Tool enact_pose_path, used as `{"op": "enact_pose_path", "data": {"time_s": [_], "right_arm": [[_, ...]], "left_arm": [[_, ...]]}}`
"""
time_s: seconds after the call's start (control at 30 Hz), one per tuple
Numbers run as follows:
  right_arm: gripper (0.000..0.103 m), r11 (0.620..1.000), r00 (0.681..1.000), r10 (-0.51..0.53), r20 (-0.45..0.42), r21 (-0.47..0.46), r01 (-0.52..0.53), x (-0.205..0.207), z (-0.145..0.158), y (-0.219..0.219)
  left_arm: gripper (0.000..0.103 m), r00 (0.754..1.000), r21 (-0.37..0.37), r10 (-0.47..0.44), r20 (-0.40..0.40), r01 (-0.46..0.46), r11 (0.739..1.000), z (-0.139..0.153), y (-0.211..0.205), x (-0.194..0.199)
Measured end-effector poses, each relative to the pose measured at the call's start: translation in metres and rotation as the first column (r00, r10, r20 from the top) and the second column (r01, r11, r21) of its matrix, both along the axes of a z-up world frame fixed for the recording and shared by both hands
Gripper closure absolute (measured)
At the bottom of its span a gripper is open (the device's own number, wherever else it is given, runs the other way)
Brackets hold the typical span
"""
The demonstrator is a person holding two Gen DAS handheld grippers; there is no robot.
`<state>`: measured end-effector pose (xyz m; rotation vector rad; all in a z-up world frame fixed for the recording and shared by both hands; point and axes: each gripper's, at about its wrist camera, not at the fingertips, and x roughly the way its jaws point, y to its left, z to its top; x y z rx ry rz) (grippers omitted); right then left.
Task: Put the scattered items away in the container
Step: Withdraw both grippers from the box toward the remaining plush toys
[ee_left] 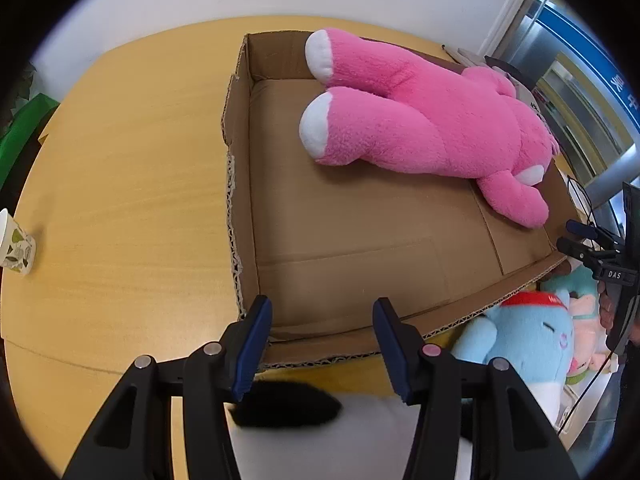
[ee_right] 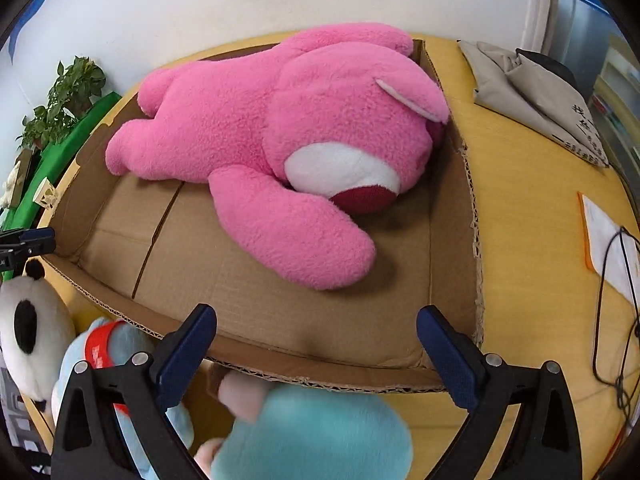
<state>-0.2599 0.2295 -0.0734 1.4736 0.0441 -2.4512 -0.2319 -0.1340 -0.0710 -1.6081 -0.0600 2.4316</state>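
A large pink plush bear (ee_left: 420, 120) (ee_right: 280, 140) lies on its side in the open cardboard box (ee_left: 360, 240) (ee_right: 300, 320) on the round wooden table (ee_left: 120, 160). My left gripper (ee_left: 322, 320) hovers at the box's near corner with its jaws partly apart. A black-and-white panda plush (ee_left: 288, 404) (ee_right: 24, 320) lies under it, not pressed by the pads. My right gripper (ee_right: 316, 320) (ee_left: 568, 235) is wide open over the box's near edge, above a teal and pink plush (ee_right: 312, 436) (ee_left: 580, 304). A light blue plush with a red band (ee_right: 112, 344) (ee_left: 528, 340) lies beside it.
A paper cup (ee_left: 16, 248) stands at the table's left edge. A potted plant (ee_right: 68, 88) and a green sheet (ee_right: 60, 152) are behind the box. A grey cloth bag (ee_right: 532, 88), a paper with an orange border (ee_right: 604, 236) and a black cable (ee_right: 616, 320) lie to the right.
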Motion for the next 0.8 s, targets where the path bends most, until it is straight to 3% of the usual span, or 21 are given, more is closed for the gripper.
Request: {"op": "enact_pose_path", "data": {"time_s": [0.1,0.2,0.33,0.4,0.5,0.57,0.8], "right_arm": [[0.002,0.999,0.999,-0.028,-0.043,0.022,0.029,0.014,0.003,0.0],[0.001,0.997,0.986,-0.077,-0.148,-0.007,0.077,0.042,0.035,0.003],[0.0,0.989,0.94,-0.139,-0.31,-0.093,0.116,0.104,0.09,0.011],[0.0,0.988,0.923,-0.146,-0.356,-0.093,0.121,0.134,0.104,0.006],[0.0,0.987,0.904,-0.162,-0.396,-0.064,0.149,0.17,0.108,-0.004],[0.0,0.984,0.891,-0.173,-0.419,-0.048,0.169,0.196,0.106,-0.01],[0.0,0.98,0.875,-0.188,-0.446,-0.03,0.195,0.254,0.106,-0.016]], "left_arm": [[0.051,0.998,-0.037,0.026,-0.063,-0.029,0.999,0.012,0.0,0.016],[0.051,0.976,-0.078,0.06,-0.209,-0.077,0.994,0.043,0.002,0.046],[0.048,0.916,0.001,0.125,-0.38,-0.135,0.991,0.095,0.001,0.108],[0.026,0.885,0.026,0.152,-0.44,-0.156,0.987,0.111,0.01,0.137],[0.022,0.838,0.024,0.157,-0.523,-0.17,0.985,0.121,0.039,0.18],[0.022,0.833,0.022,0.14,-0.535,-0.152,0.988,0.119,0.057,0.201],[0.022,0.853,0.098,0.088,-0.515,-0.043,0.994,0.102,0.094,0.246]]}}
